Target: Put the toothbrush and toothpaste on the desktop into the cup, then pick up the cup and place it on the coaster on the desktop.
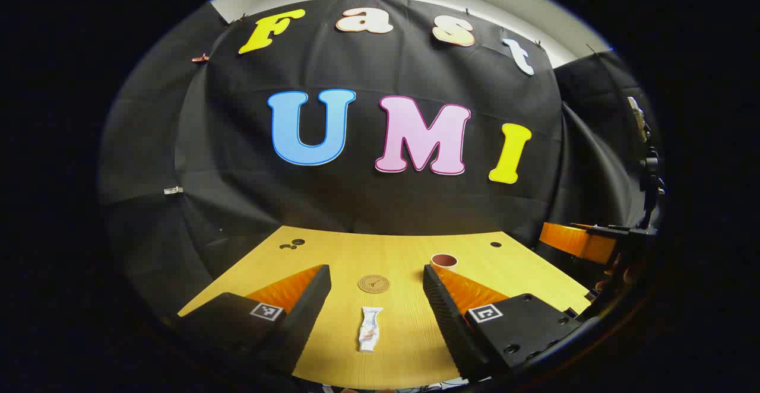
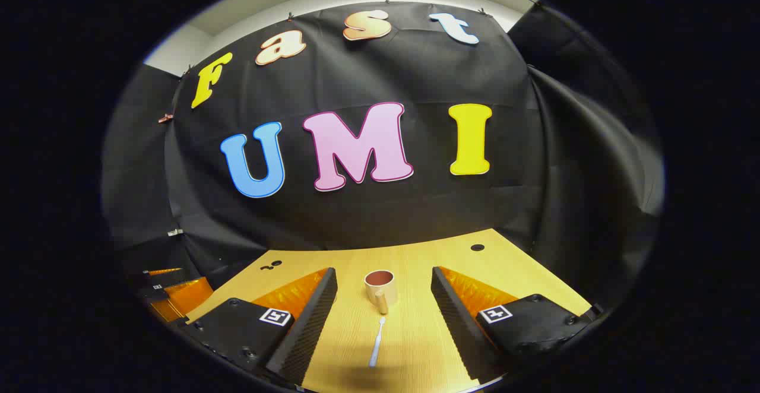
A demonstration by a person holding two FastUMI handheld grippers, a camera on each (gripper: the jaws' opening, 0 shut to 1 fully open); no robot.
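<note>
Both pairs of fingers stand spread and empty above the tabletop [image 1: 409, 250]. Between the left gripper [image 1: 377, 298] fingers lies the toothpaste tube [image 1: 369, 329], the coaster [image 1: 373, 284] just beyond. Between the right gripper [image 2: 383, 304] fingers lies the toothbrush [image 2: 377, 333], the cup [image 2: 380, 289] just past its tip. The thin, flat toothbrush could slip out of the grasp, and reaching low past it might knock the light cup over.

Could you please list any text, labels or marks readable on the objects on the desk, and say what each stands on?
White toothpaste tube: coloured print, too blurred to read.
Round brown coaster: an embossed emblem, lettering too small to read.
Black-and-white square tags on both tools' fingers: coded patterns, no words.
Beige cup and white toothbrush: no text seen.
</note>
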